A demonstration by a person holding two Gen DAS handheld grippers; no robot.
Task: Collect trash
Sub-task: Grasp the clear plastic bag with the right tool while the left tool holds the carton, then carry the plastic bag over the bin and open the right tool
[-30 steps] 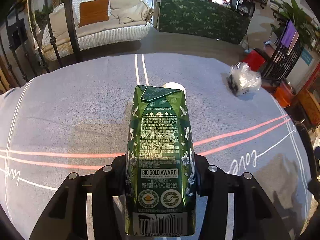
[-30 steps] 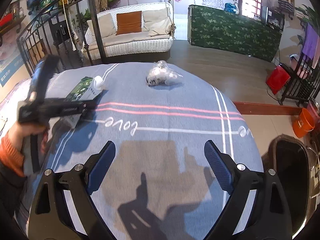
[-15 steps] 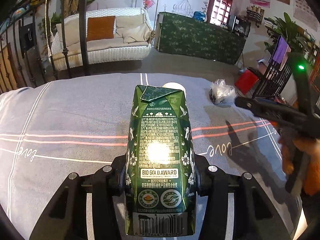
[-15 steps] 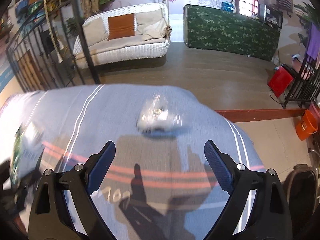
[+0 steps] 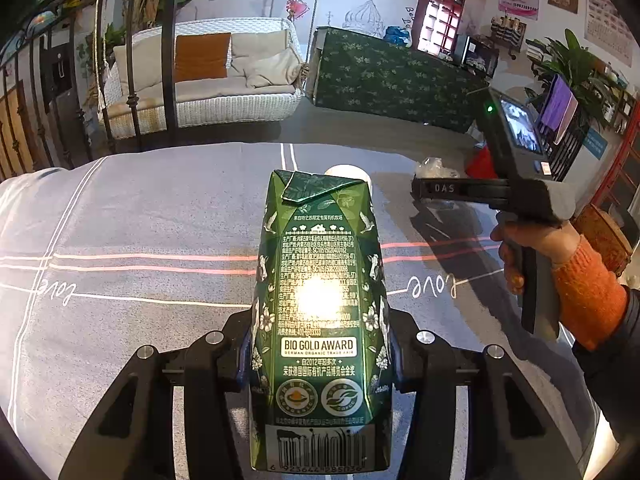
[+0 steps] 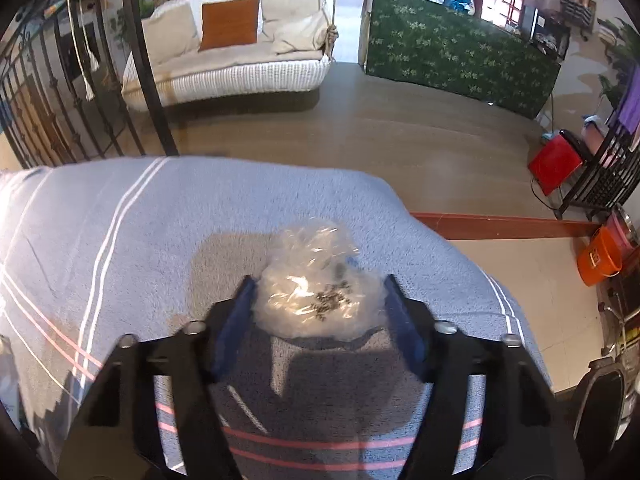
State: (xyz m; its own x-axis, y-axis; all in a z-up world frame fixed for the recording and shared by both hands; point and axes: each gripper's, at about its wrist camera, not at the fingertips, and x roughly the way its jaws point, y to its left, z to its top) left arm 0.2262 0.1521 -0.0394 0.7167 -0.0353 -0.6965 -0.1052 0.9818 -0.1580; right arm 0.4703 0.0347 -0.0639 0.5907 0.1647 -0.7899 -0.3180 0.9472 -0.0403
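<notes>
My left gripper (image 5: 320, 344) is shut on a green drink carton (image 5: 320, 300) with a white cap and holds it above the grey-blue striped cloth (image 5: 140, 220). My right gripper (image 6: 318, 292) is around a crumpled clear plastic bag (image 6: 316, 292) that lies on the cloth near the table's far right edge; its jaws stand close on both sides of the bag, narrowed but not clearly pressing it. In the left wrist view the right gripper body (image 5: 512, 184) and the hand in an orange sleeve show at right, with the bag (image 5: 432, 166) partly hidden behind it.
The table edge (image 6: 460, 248) drops to a brown floor just beyond the bag. A dark bin (image 6: 600, 404) stands at lower right, an orange bucket (image 6: 600, 260) and red box (image 6: 554, 164) further right. A white sofa (image 6: 232, 64) and black railing (image 6: 60, 120) stand behind.
My right gripper moved forward across the cloth to the plastic bag and narrowed its jaws around it. My left gripper rose slightly, still holding the carton.
</notes>
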